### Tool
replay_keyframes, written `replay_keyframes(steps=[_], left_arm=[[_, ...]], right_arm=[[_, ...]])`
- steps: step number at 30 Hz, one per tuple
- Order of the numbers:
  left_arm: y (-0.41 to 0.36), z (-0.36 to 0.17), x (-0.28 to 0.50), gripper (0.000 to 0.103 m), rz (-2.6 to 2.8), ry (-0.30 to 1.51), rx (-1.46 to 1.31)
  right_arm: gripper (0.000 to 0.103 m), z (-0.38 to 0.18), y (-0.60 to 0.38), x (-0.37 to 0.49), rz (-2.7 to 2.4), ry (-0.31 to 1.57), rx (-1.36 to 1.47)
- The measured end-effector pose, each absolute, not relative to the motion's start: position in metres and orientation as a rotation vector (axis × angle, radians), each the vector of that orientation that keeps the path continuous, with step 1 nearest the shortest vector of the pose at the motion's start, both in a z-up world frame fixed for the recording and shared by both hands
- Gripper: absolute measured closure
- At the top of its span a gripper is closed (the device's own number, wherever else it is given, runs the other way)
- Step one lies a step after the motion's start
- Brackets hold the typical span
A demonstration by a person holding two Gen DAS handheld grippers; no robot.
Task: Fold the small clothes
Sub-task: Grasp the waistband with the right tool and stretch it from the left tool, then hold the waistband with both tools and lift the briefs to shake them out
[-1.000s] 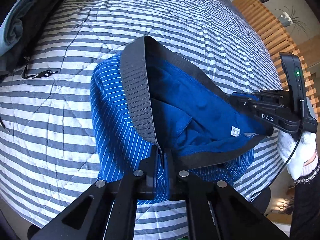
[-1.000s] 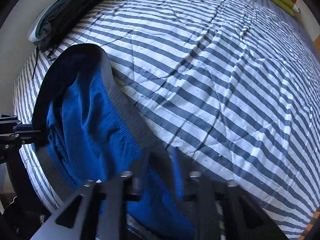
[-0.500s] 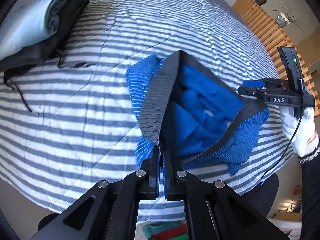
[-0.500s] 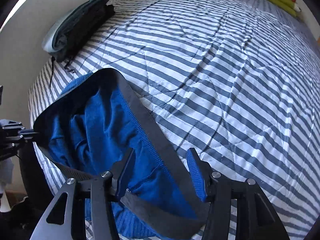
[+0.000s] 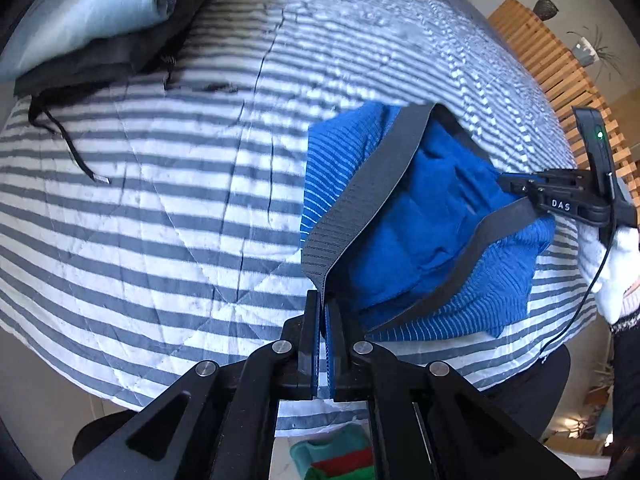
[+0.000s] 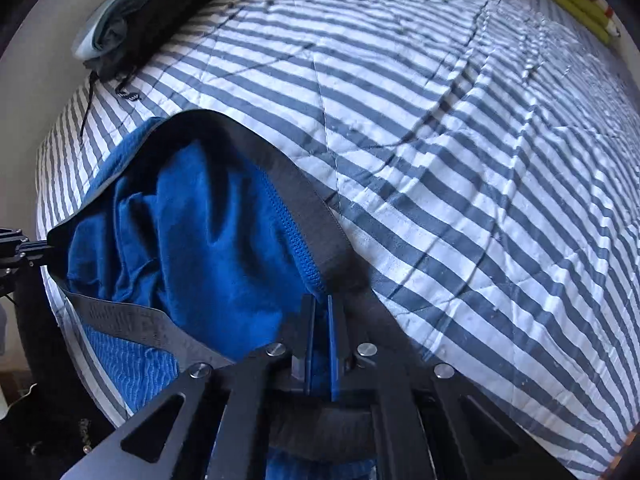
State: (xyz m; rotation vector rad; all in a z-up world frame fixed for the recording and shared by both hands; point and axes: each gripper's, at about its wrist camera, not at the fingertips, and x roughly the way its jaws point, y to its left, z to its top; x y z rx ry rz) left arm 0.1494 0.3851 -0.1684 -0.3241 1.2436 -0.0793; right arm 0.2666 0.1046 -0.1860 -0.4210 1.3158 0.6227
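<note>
Blue striped underwear (image 5: 420, 220) held over bed (image 5: 160, 200) near its front edge; left gripper (image 5: 322, 308) fingers clamp grey waistband (image 5: 360, 200). Right wrist view: right gripper (image 6: 320, 304) fingers pinch waistband's opposite side; folded clothes (image 6: 152, 12) at far-left corner.

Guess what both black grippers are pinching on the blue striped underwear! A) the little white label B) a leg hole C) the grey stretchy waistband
C: the left gripper and the right gripper are each shut on the grey elastic waistband of the blue striped underwear.
</note>
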Motion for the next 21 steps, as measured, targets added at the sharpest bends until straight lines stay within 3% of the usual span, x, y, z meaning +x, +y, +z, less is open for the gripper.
replay_keyframes(steps=[5,15,21], left_arm=[[0.393,-0.109,0.149,0.101,-0.052,1.106,-0.279],[0.392,0.053,0.139,0.101,-0.068,0.784,-0.176],[0.381,0.097,0.113,0.101,-0.128,0.735,-0.131]], right_arm=[[0.100,-0.122,0.069,0.262,0.424,1.132,-0.299],[0.100,0.062,-0.008,0.205,0.189,0.729,-0.122],[0.100,0.093,-0.021,0.147,0.145,0.661,-0.130]])
